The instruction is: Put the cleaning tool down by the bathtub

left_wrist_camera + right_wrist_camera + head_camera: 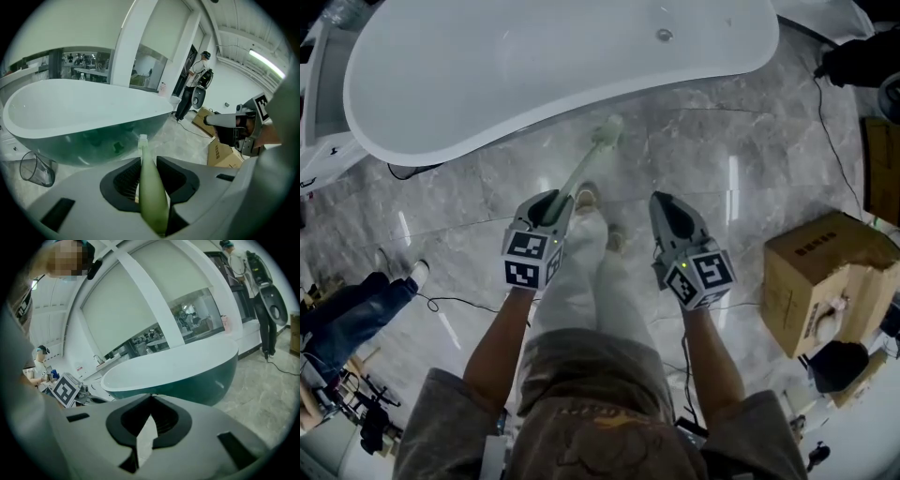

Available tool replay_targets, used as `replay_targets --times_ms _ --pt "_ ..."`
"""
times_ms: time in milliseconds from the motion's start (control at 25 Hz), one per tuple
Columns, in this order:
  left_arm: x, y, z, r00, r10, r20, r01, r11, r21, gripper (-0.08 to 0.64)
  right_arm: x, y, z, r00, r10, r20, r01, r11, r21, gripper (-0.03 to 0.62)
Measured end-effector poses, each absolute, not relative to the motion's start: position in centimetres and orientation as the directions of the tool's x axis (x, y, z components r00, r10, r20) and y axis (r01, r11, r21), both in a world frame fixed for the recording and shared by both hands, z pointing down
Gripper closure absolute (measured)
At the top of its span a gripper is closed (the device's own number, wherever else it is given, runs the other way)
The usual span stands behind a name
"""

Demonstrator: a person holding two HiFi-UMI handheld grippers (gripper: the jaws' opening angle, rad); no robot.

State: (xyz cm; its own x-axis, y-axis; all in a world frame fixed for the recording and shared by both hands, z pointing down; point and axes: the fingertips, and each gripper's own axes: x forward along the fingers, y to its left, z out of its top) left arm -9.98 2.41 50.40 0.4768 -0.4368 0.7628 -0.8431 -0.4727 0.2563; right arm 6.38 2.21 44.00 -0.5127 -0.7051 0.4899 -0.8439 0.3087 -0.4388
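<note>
The cleaning tool [581, 169] is a pale green long-handled brush, its bristle head [607, 131] hanging over the marble floor just in front of the white bathtub [534, 66]. My left gripper [558, 199] is shut on the brush's handle, which sticks out forward between the jaws in the left gripper view [149, 187]. There the small white bristle head [142, 138] points toward the bathtub's green-tinted side [93, 136]. To the right, my right gripper [666, 202] is level with the left one. Its jaws meet at the tips [151, 397] with nothing between them. The bathtub [178, 371] lies ahead of it.
An open cardboard box [825, 277] stands on the floor at the right. A black cable [834, 141] runs along the far right. Another person's legs [356, 305] are at the left. A clear container [35, 168] sits by the tub's foot. A person [194, 84] stands farther off.
</note>
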Motion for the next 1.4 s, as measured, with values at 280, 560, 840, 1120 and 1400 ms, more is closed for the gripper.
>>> replay_targets --times_ms 280,560,840,1120,1400 --pt "-9.8 1.6 55.0 0.469 -0.424 0.775 -0.849 -0.459 0.262 0.449 5.6 1.2 48.8 -0.521 -0.691 0.502 -0.837 0.297 -0.459 0.594" --pt "-9.5 1.4 59.8 0.455 -0.391 0.800 -0.857 -0.434 0.276 0.449 5.2 1.6 51.7 -0.535 -0.664 0.522 -0.831 0.303 -0.466 0.594" --pt "-9.2 1.1 63.6 0.432 -0.358 0.828 -0.870 -0.408 0.277 0.449 5.3 1.9 53.0 -0.537 -0.649 0.539 -0.830 0.292 -0.476 0.594" --pt "-9.2 0.7 68.4 0.389 -0.310 0.867 -0.896 -0.345 0.279 0.449 4.8 2.0 53.8 -0.543 -0.635 0.550 -0.826 0.288 -0.484 0.594" --pt "-8.3 -0.5 72.2 0.349 -0.266 0.899 -0.919 -0.285 0.273 0.449 5.1 1.8 54.5 -0.542 -0.625 0.562 -0.827 0.277 -0.489 0.594"
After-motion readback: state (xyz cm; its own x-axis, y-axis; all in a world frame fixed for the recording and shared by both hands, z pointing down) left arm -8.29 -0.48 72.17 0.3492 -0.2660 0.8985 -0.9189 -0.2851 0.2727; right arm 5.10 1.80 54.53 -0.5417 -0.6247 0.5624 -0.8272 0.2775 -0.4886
